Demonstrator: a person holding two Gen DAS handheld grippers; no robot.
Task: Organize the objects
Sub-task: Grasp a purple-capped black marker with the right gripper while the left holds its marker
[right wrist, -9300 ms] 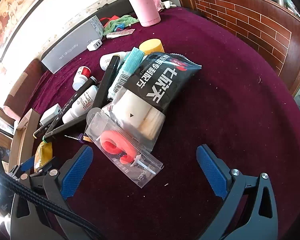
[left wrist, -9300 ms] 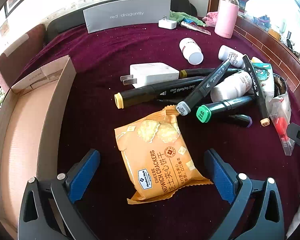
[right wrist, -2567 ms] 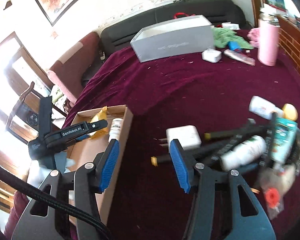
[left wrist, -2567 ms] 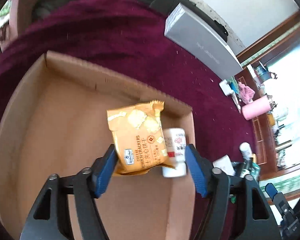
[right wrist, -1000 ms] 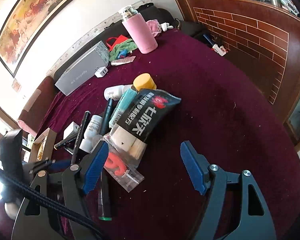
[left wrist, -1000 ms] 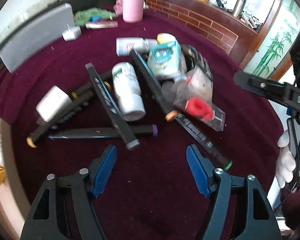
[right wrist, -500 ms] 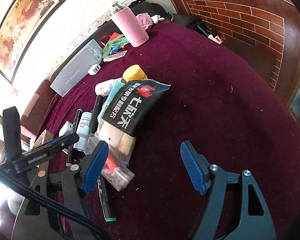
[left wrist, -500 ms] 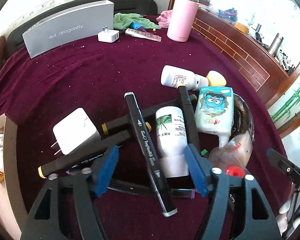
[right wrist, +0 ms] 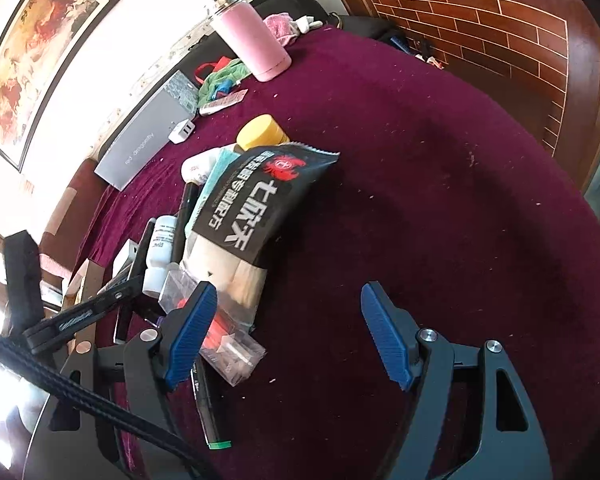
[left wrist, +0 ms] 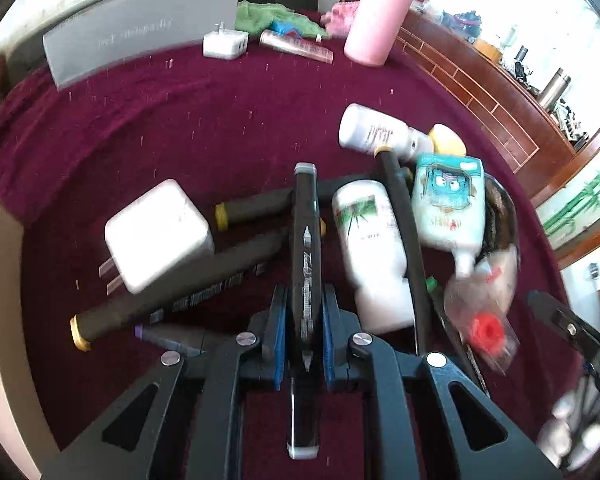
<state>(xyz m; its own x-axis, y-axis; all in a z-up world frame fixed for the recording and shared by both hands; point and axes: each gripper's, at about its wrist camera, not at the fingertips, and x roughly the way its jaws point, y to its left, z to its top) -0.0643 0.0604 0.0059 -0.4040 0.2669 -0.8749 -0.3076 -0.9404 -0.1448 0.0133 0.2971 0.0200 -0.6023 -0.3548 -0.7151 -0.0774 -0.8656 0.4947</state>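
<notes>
My left gripper (left wrist: pixel 305 308) is shut on a black grey-capped marker (left wrist: pixel 306 240) that lies along its fingers over the pile. Around it lie other black markers (left wrist: pixel 180 292), a white charger (left wrist: pixel 158 236), a white bottle (left wrist: pixel 374 248), a second white bottle (left wrist: pixel 374 132) and a cartoon-print pouch (left wrist: pixel 448 204). My right gripper (right wrist: pixel 290 332) is open and empty above the maroon cloth, beside a black snack bag (right wrist: pixel 256 212) and a clear packet with a red part (right wrist: pixel 224 336). The left gripper (right wrist: pixel 96 308) also shows in the right wrist view.
The cardboard box (left wrist: pixel 8 320) edge is at the far left. A grey box (left wrist: pixel 140 36), a small white plug (left wrist: pixel 224 44), a green cloth (left wrist: pixel 268 16) and a pink flask (left wrist: pixel 380 16) stand at the back. A brick-patterned wooden wall (right wrist: pixel 500 32) borders the right side.
My left gripper has moved in over the pile and shut on the grey-capped marker. My right gripper has stayed open and shifted slightly toward the clear packet.
</notes>
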